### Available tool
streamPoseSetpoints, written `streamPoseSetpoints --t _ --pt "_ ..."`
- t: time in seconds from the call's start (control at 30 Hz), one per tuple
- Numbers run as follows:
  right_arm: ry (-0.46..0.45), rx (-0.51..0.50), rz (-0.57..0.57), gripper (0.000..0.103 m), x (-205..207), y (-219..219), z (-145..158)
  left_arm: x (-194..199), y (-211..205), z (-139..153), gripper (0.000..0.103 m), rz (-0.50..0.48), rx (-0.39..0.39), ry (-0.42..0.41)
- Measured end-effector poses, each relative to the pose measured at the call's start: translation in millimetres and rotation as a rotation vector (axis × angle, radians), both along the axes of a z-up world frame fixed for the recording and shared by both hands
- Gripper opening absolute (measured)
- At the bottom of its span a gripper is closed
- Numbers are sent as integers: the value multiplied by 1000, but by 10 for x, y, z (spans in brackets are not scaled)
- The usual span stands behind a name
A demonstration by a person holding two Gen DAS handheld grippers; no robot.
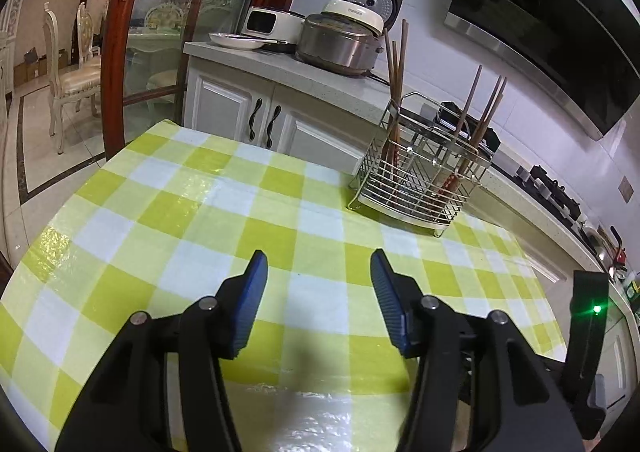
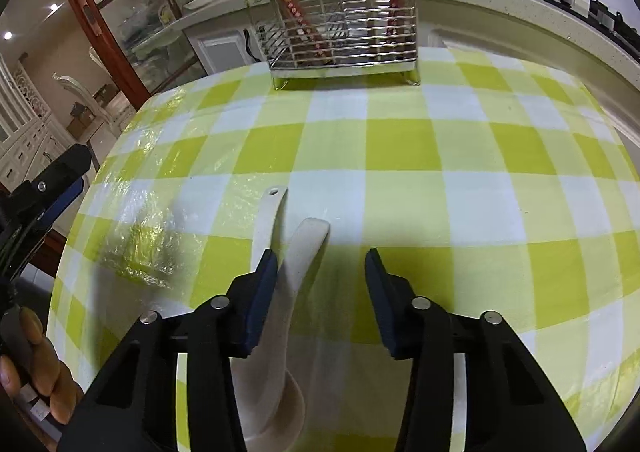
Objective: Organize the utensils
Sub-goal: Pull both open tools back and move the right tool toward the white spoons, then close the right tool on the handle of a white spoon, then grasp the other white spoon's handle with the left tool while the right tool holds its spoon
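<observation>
A wire utensil rack (image 1: 420, 179) stands on the green checked tablecloth (image 1: 200, 211) and holds several wooden chopsticks (image 1: 396, 63). It also shows in the right wrist view (image 2: 340, 39) at the table's far edge. Two white ceramic spoons (image 2: 300, 252) lie side by side on the cloth, handles pointing away. My right gripper (image 2: 322, 264) is open just above them, its left finger (image 2: 264, 284) over the spoon handles. My left gripper (image 1: 318, 268) is open and empty above the cloth, left of and nearer than the rack.
A counter (image 1: 280, 67) behind the table carries a rice cooker (image 1: 344, 39), a plate (image 1: 236, 40) and a white appliance (image 1: 268, 21). A stove (image 1: 552, 187) lies to the right. The left gripper's body (image 2: 52, 183) shows at the left of the right wrist view.
</observation>
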State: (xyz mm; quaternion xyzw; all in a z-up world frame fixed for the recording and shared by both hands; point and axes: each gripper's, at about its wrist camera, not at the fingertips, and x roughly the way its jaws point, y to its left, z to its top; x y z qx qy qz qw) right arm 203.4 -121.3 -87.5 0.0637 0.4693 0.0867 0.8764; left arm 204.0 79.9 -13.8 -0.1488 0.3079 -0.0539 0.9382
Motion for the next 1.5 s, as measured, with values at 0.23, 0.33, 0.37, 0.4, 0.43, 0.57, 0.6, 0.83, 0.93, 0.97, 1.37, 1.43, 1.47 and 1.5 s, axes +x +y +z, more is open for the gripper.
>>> streamPoseSetpoints --t 0.23,0.33,0.37,0.4,0.43,0.57,0.6,0.83,0.93,0.97,1.37,1.43,1.47,1.5 --pt "16 -11 22 24 72 91 -62 15 30 -43 52 -3 -13 9" --pt "10 -8 34 15 78 99 -82 28 31 -57 52 -9 -14 17" --pt "11 3 41 13 81 89 -86 33 28 -64 52 -12 -14 19" --pt "9 10 43 12 83 70 -87 38 23 -71 52 -16 -14 22" --pt "6 14 42 10 80 56 -86 43 14 -80 52 -20 -15 25" --pt "-16 25 42 9 53 -48 -45 73 -36 -146 52 -40 -26 49" --pt "-24 27 40 9 42 -83 -23 86 -60 -167 52 -49 -31 58" --pt "-69 -11 20 9 -10 -273 92 154 -274 -262 52 -115 -26 114" --pt "-69 -29 20 9 -26 -332 98 186 -356 -322 51 -144 -31 145" --pt "-69 -35 19 9 -27 -351 101 200 -390 -344 51 -157 -32 159" --pt "-12 -60 15 9 -2 -540 -65 409 -802 -623 38 -306 -84 299" --pt "-9 -70 17 9 2 -541 -82 431 -852 -649 38 -315 -81 309" --pt "-12 -74 19 9 3 -535 -86 445 -877 -669 38 -323 -81 315" --pt "-12 -78 20 9 -3 -526 -87 458 -898 -683 38 -330 -81 321"
